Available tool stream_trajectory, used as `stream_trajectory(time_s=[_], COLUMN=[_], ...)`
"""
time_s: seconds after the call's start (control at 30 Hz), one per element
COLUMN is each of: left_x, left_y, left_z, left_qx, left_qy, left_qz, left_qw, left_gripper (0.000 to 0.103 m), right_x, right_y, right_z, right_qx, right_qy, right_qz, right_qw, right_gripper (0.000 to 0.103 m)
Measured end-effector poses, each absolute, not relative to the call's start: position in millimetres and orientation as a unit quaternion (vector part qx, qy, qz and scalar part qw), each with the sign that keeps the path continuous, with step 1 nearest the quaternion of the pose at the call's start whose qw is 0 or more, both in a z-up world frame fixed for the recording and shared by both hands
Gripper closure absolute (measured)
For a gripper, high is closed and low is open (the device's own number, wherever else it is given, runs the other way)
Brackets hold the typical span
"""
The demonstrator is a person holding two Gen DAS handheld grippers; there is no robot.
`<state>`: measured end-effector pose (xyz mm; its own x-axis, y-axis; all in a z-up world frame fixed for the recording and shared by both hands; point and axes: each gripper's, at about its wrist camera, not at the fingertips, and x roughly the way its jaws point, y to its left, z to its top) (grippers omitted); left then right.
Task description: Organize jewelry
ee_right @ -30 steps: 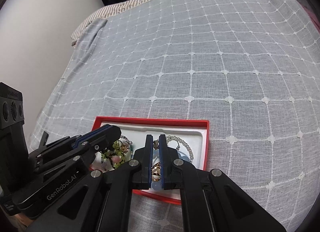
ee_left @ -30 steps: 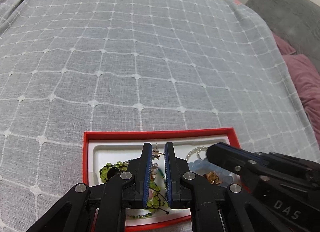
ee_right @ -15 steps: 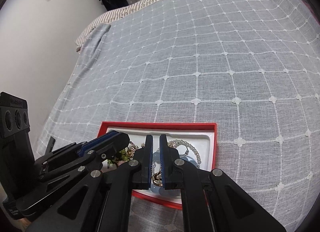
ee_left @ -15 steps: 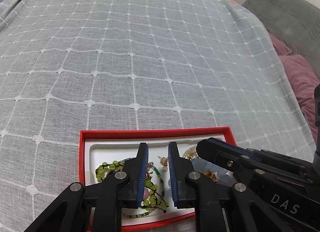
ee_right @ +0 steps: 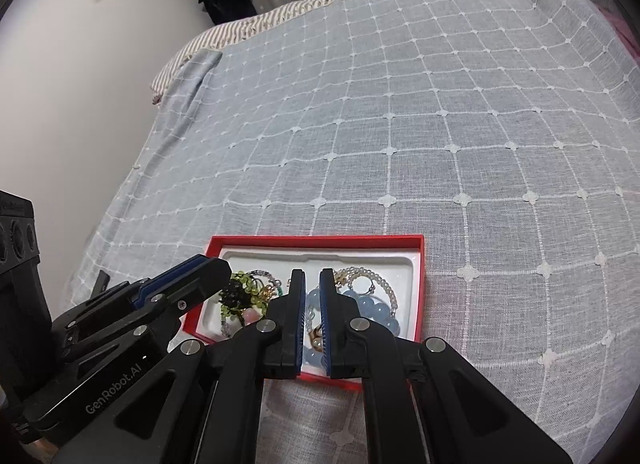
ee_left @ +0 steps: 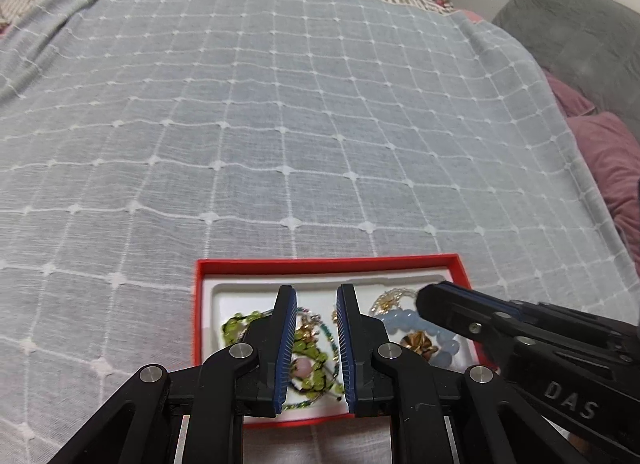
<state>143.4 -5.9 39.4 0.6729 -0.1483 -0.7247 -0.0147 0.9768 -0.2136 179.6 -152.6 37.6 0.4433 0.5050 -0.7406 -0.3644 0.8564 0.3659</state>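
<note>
overhead, both grippers hung above a shallow red box [ee_left: 326, 264] with a white moulded plastic liner, which sat on a grey-blue woven bedspread [ee_left: 280, 103] crossed by a raised white grid with small knotted dots at the crossings. left gripper [ee_left: 316, 300] was parted to a moderate gap, its ribbed blue pads bare, holding nothing; below the gap lay a tangle of round green beads [ee_left: 312, 356] on dark cord, a pale pink bead among them, and a thin teal strand curving past. right gripper [ee_right: 310, 276] stood nearly closed, only a narrow slot between its pads, and nothing could be seen clamped there. beneath it lay a bracelet of smooth, rounded pale blue beads [ee_right: 376, 310], a string of small pearly beads [ee_right: 372, 276] looping toward the far right of the liner, and a gold-toned piece [ee_left: 416, 342] beside the blue beads, its form unclear. all the jewelry sat loose inside the liner, heaped and overlapping. striped fabric edged the far side of the bed, with mauve pillows [ee_left: 608, 151] on the right.
</note>
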Motion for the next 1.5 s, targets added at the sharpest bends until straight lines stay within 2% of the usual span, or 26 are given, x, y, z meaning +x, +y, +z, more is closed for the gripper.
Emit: stream_trajectory(time_s=[0.13, 0.27, 0.4, 0.53, 0.7, 0.77, 0.93, 1.27, 1.37, 1.43, 1.5], left_x=[132, 117, 105, 87, 66, 58, 42, 18, 12, 7, 5], left_y=[-7, -6, -7, -13, -16, -14, -7, -13, -14, -13, -13], left_z=[43, 40, 42, 46, 45, 47, 52, 56, 56, 57, 57], left_qx=[-0.079, -0.066, -0.060, -0.048, -0.041, -0.040, -0.044, -0.020, -0.020, -0.022, -0.018], left_qy=[0.396, 0.399, 0.397, 0.387, 0.387, 0.382, 0.368, 0.343, 0.336, 0.328, 0.320], left_qz=[-0.006, 0.014, 0.029, 0.038, 0.037, 0.040, 0.052, 0.045, 0.042, 0.049, 0.063], left_qw=[0.915, 0.914, 0.916, 0.920, 0.920, 0.922, 0.927, 0.938, 0.941, 0.943, 0.945], left_gripper=[0.085, 0.075, 0.071, 0.063, 0.058, 0.052, 0.049, 0.033, 0.028, 0.023, 0.020], right_x=[164, 143, 126, 105, 87, 80, 66, 40, 32, 30, 30], right_y=[-154, -157, -161, -163, -162, -163, -164, -171, -171, -171, -170], right_z=[44, 50, 58, 62, 70, 73, 78, 80, 79, 78, 76], right_qx=[0.060, 0.029, 0.030, 0.014, -0.001, -0.002, -0.015, -0.027, -0.035, -0.034, -0.037], right_qy=[0.454, 0.447, 0.439, 0.433, 0.416, 0.411, 0.401, 0.388, 0.382, 0.379, 0.380], right_qz=[0.247, 0.235, 0.235, 0.224, 0.222, 0.226, 0.222, 0.215, 0.208, 0.204, 0.195], right_qw=[0.854, 0.863, 0.867, 0.873, 0.882, 0.883, 0.889, 0.896, 0.900, 0.902, 0.903], right_gripper=[0.079, 0.074, 0.070, 0.063, 0.061, 0.060, 0.056, 0.055, 0.043, 0.026, 0.019])
